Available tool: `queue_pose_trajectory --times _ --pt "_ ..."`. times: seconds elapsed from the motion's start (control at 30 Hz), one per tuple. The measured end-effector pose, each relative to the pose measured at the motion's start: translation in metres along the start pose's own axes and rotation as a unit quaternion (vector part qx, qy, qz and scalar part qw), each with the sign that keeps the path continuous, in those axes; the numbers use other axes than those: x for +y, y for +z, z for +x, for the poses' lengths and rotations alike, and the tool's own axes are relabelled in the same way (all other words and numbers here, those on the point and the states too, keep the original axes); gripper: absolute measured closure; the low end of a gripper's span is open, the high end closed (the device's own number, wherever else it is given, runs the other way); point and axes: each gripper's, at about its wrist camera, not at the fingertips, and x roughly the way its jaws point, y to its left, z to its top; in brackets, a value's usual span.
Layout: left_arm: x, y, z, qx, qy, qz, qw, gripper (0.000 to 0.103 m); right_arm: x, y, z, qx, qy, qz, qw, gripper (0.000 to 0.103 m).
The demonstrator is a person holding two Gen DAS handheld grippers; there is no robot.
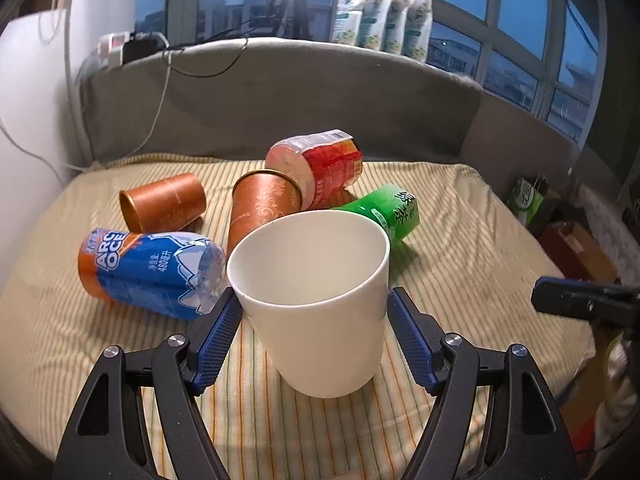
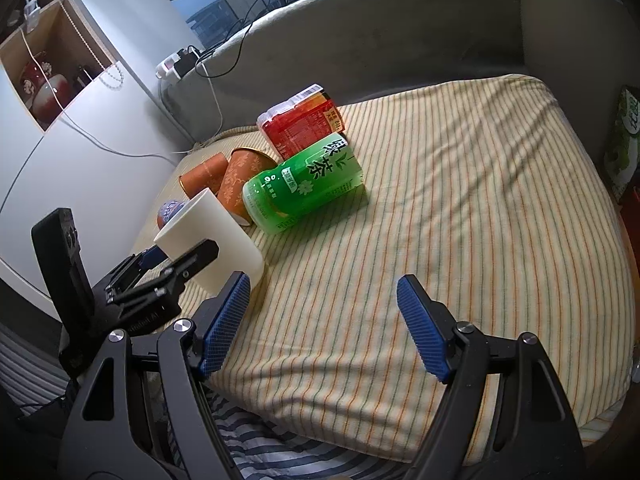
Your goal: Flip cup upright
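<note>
A white cup point(image 1: 316, 300) stands upright, mouth up, on the striped cloth point(image 1: 460, 240). My left gripper point(image 1: 314, 320) has its blue pads on both sides of the cup, about level with its upper half; whether they press it or stand just off it I cannot tell. In the right wrist view the same cup point(image 2: 224, 232) sits at the left with the left gripper's fingers point(image 2: 196, 258) around it. My right gripper point(image 2: 324, 320) is open and empty above bare cloth, to the right of the cup.
Behind the cup lie a blue and orange can point(image 1: 148, 272), a copper cup on its side point(image 1: 164, 204), a second copper cup point(image 1: 260, 208), a red-labelled bottle point(image 1: 320, 164) and a green can point(image 1: 388, 208). A grey padded wall point(image 1: 320, 92) rises behind.
</note>
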Motion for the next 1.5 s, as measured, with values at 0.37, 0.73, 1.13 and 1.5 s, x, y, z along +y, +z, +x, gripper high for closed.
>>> queue_pose_trajectory --times 0.37,0.73,1.13,1.5 --pt "-0.007 -0.004 -0.002 -0.004 0.005 0.019 0.9998 0.029 -0.001 -0.001 -0.004 -0.008 -0.004 0.001 1.000 0.024" --pt "-0.015 -0.008 -0.009 -0.002 -0.021 0.035 0.9992 0.028 -0.001 -0.001 -0.007 -0.014 -0.007 0.001 1.000 0.024" --pt "-0.006 -0.015 -0.021 0.011 -0.042 0.032 0.9986 0.021 0.012 -0.001 -0.011 -0.044 0.011 -0.008 0.999 0.024" --pt "0.029 -0.026 -0.071 -0.050 -0.015 0.014 0.9985 0.021 0.044 -0.009 -0.032 -0.157 -0.038 -0.074 0.984 0.010"
